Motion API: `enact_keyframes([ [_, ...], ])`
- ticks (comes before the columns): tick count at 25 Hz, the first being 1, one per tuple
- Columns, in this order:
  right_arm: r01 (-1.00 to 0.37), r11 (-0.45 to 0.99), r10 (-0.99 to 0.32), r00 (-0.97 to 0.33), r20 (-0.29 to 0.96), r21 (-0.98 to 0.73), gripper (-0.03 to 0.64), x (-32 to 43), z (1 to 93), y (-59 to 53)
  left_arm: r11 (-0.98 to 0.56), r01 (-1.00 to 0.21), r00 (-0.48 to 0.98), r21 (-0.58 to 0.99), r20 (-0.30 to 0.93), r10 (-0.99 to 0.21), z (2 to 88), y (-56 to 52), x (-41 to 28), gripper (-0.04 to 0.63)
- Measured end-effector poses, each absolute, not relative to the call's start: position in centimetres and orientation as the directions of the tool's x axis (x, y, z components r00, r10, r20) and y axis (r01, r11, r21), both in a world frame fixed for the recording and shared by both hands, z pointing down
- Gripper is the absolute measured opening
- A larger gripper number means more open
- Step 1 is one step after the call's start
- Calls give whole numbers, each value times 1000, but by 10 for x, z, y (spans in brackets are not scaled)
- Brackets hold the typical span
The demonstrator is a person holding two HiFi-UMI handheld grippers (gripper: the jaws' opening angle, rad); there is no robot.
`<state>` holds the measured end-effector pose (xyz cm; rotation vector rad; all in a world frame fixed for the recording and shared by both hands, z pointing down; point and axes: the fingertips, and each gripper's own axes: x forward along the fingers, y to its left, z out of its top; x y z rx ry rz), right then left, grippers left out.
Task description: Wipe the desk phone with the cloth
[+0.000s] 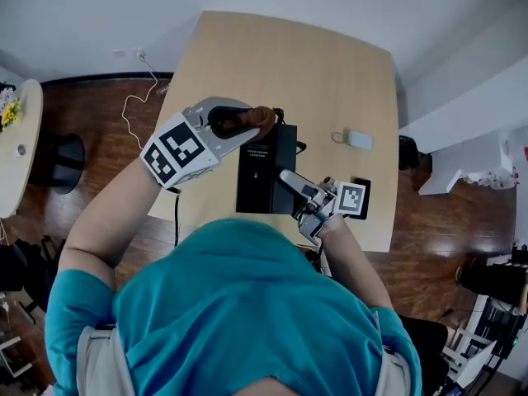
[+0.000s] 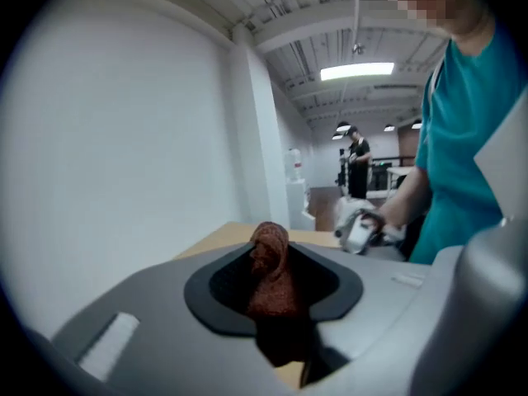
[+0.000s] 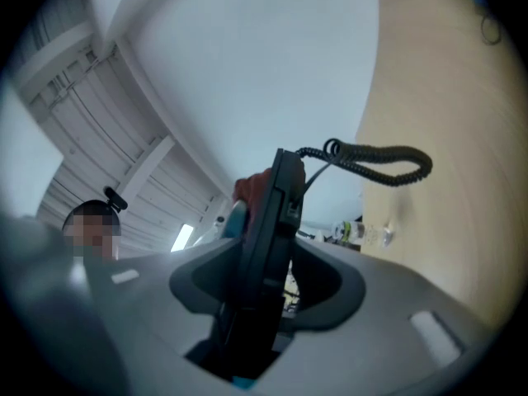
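Pale wooden table (image 1: 330,73) carries the black desk phone (image 1: 262,172) near its front edge. Its handset (image 3: 268,238) is lifted off and clamped edge-on in the right gripper (image 3: 268,283). The long axis runs out along the jaws, with the coiled cord (image 3: 379,162) at the far end. The left gripper (image 2: 272,287) pinches the reddish cloth (image 2: 271,271) just beside that end. The step looks like wiping the handset. Next, the 2 need to meet, with strokes along its length.
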<state>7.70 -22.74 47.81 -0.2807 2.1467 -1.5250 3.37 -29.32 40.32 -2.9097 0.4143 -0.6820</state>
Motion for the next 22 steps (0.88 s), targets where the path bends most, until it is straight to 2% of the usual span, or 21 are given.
enact_keyframes([
  [3,91,338,-488,-834,-257,-937,186,93,483,-237,-990,-72,904,-124,411,-118,403,-228,38,129],
  [6,69,349,-497,-832,-247,-935,186,94,479,-239,-992,4,885,-125,462,-55,422,-197,37,129],
  [8,63,363,-475,-846,-243,-930,186,90,477,-237,-989,-33,873,-141,478,-97,429,-211,35,129],
  [13,95,371,-421,-870,-258,-924,186,68,472,-222,-945,-190,831,-264,469,-298,420,-284,14,129],
  [17,109,370,-400,-877,-265,-922,187,60,469,-218,-913,-269,793,-306,469,-390,415,-328,4,129],
  [19,108,375,-395,-880,-264,-921,187,61,469,-215,-936,-287,816,-204,461,-350,415,-337,4,129],
  [22,121,378,-370,-889,-269,-918,186,62,468,-209,-962,-228,906,148,395,-154,414,-338,9,129],
])
